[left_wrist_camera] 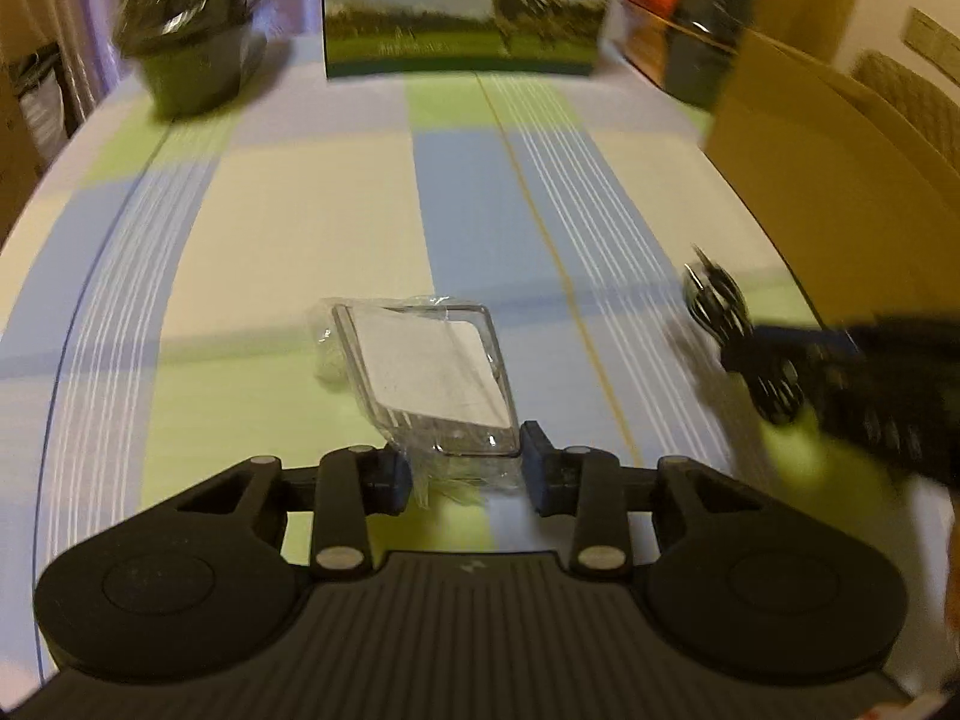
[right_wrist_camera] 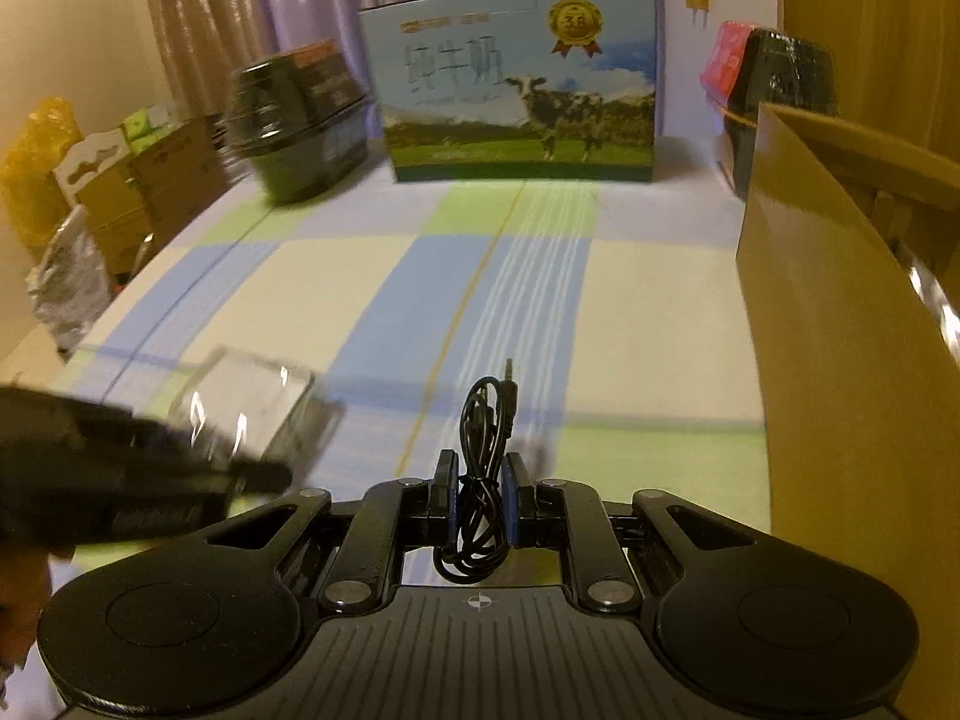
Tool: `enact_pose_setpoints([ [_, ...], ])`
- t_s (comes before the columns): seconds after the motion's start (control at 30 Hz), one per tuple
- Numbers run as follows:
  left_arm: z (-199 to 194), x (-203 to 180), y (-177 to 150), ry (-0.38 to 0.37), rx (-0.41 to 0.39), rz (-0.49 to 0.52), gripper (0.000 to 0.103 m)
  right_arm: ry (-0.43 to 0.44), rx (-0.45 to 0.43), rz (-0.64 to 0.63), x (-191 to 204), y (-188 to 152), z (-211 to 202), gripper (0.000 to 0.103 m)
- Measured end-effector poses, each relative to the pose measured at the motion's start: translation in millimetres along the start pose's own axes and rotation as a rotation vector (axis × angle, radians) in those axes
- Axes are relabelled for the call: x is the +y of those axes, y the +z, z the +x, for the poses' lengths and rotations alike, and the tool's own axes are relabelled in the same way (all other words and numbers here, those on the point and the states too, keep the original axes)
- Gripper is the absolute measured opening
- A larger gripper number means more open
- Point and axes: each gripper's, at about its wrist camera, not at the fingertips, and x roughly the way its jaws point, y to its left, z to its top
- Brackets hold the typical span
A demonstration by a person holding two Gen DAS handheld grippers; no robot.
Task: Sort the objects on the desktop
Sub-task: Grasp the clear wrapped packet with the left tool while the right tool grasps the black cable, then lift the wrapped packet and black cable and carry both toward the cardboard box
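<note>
1. The clear plastic case [left_wrist_camera: 432, 378] (in crinkly film) sits above the checked tablecloth [left_wrist_camera: 288, 222], its near end pinched by the left gripper [left_wrist_camera: 471, 471].
2. The right gripper [right_wrist_camera: 480, 501] clamps a coiled black cable [right_wrist_camera: 483, 420].
3. A milk carton [right_wrist_camera: 519, 90] stands behind.

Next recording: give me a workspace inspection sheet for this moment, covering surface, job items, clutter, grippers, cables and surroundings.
Surface: checked tablecloth in blue, green and cream; middle bare.
Job's things: clear plastic case in a wrapper, between the left gripper's fingers; coiled black cable; open cardboard box at the right edge.
Clutter: milk carton with a cow picture at the far edge; black wrapped container far left; black and red box far right.
Grippers: left gripper shut on the case; right gripper shut on the cable.
Cables: only the held one.
Surroundings: curtains, stacked cartons beside the table.
</note>
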Motion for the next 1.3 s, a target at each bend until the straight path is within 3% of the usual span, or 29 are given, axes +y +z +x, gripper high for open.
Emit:
enact_pose_setpoints([
  [0.2,-53.3,-16.9,-75.3,-0.085,0.001,-0.002,0.031,0.015,0.063,0.027,13.2,-57.4,-47.1,0.011],
  [0.37,-75.5,-30.9,-109.7,-0.050,-0.019,0.003,0.039,0.004,0.092,0.072,15.0,-94.3,-79.9,0.011],
  [0.4,-77.2,-32.9,-113.2,-0.040,-0.022,0.002,0.045,0.000,0.097,0.074,15.2,-99.6,-82.8,0.011],
  [0.7,-82.6,-40.0,-124.0,0.040,-0.028,-0.006,0.062,-0.033,0.103,-0.046,27.3,-117.8,-88.5,0.013],
  [1.03,-85.9,-47.0,-127.4,0.057,-0.037,0.006,0.073,-0.050,0.101,-0.039,23.0,-126.8,-95.9,0.047],
  [1.3,-82.9,-47.0,-125.1,0.087,-0.084,-0.039,0.074,-0.052,0.090,-0.053,22.3,-131.0,-98.3,0.051],
])
